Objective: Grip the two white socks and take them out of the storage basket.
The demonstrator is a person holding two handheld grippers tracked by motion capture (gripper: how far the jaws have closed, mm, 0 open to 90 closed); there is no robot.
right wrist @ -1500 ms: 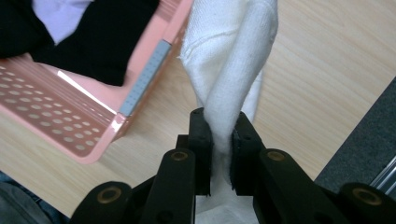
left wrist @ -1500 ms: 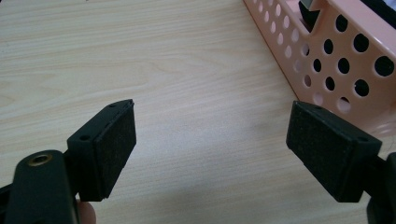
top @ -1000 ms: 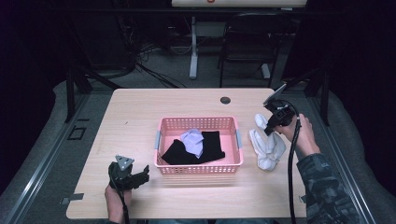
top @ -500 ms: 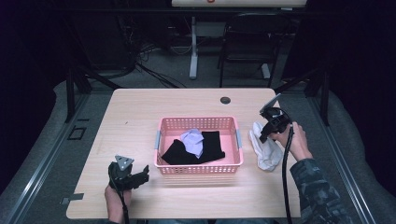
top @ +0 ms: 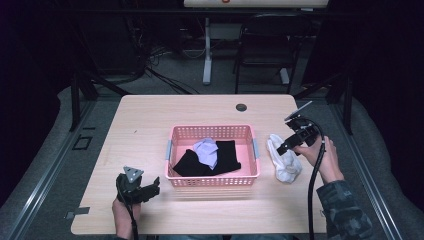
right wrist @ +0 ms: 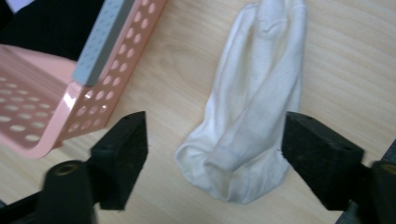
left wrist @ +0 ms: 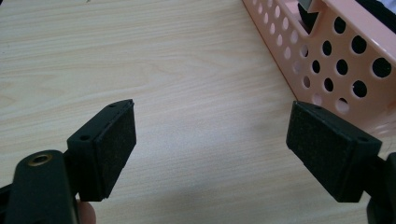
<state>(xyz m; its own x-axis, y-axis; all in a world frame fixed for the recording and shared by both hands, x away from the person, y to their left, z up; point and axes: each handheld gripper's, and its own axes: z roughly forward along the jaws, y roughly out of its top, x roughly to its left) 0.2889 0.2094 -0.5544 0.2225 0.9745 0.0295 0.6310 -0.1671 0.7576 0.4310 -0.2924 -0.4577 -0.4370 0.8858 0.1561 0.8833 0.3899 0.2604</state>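
A white sock (top: 283, 160) (right wrist: 252, 116) lies on the table just right of the pink basket (top: 212, 181). My right gripper (top: 285, 146) (right wrist: 215, 163) hovers over the sock's near end, open, nothing between its pads. The basket holds black cloth (top: 227, 156) and a pale lilac piece (top: 206, 151). My left gripper (top: 150, 190) (left wrist: 212, 149) rests low at the front left, open and empty, with the basket's perforated wall (left wrist: 345, 60) just to its right.
A grey handle (right wrist: 105, 42) sits on the basket's end wall near the sock. A small dark round grommet (top: 241, 107) is set in the table's far edge. Bare wood (top: 145, 130) spreads left of the basket. A chair (top: 265, 50) stands beyond the table.
My right gripper has moved toward the near side and slightly left, coming down over the white sock. The left gripper has stayed in place.
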